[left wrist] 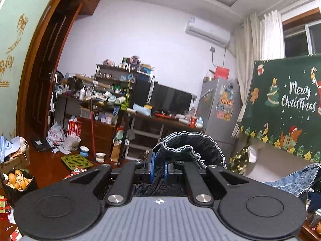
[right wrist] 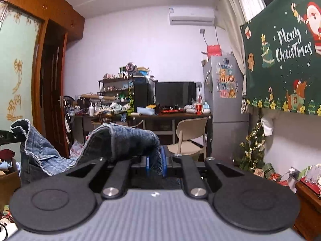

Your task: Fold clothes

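My left gripper is pinching a bunched edge of the denim jeans. My right gripper is pinching another edge, both pointing level toward the cluttered desk.

Each view sits on its own claw body, just behind the two fingers, and looks level across the room. The left wrist view has the left claw close at the bottom of the picture and faces the far white wall, with the brown wooden door at its left edge. The right wrist view, with the right claw equally near, faces the same wall a little more squarely. Both share the white wall-mounted air conditioner, the cluttered dark bench, the grey sticker-covered fridge and the green Christmas cloth banner at right.
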The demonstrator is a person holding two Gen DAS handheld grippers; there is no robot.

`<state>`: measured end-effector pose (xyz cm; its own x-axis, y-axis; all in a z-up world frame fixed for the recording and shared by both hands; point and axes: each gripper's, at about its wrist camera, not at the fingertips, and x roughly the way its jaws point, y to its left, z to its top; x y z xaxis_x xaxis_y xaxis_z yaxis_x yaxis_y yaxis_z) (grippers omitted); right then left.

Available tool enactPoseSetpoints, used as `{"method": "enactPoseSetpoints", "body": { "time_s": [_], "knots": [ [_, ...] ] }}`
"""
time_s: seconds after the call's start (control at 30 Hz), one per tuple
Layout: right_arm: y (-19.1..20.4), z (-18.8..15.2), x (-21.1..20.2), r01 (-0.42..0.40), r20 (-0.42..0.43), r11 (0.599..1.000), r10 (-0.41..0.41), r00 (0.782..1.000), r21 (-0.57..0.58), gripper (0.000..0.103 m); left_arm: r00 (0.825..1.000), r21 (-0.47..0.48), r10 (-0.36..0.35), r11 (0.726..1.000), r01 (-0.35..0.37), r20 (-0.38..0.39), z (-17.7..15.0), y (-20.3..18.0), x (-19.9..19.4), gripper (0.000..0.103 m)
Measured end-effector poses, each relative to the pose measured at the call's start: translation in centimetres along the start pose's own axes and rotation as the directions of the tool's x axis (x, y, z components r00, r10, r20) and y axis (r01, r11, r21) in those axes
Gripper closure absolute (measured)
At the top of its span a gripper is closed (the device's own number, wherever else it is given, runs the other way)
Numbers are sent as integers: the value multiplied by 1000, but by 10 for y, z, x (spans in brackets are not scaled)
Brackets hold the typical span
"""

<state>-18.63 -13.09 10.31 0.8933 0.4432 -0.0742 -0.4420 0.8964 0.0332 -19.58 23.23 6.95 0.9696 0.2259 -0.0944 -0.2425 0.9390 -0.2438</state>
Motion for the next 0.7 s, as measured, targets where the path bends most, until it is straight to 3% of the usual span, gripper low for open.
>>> {"method": "enactPoseSetpoints", "body": {
  "time_s": [0.23,0.33,0.47,0.7],
  "knots": [
    [7,16,-57,-30,33,999,29,999,16,91,999,2,0,1000,0,45,14,1,-26,95],
    [11,20,-67,-29,25,1000,29,999,5,91,1000,-5,4,1000,-4,24,12,6,-24,95],
    [11,9,-50,-31,-51,999,33,998,30,91,999,-16,17,1000,-18,-47,-2,13,2,95],
    [4,-43,12,14,-194,999,-6,981,36,91,983,-12,39,999,-42,-181,-44,19,56,95]
  ]
}}
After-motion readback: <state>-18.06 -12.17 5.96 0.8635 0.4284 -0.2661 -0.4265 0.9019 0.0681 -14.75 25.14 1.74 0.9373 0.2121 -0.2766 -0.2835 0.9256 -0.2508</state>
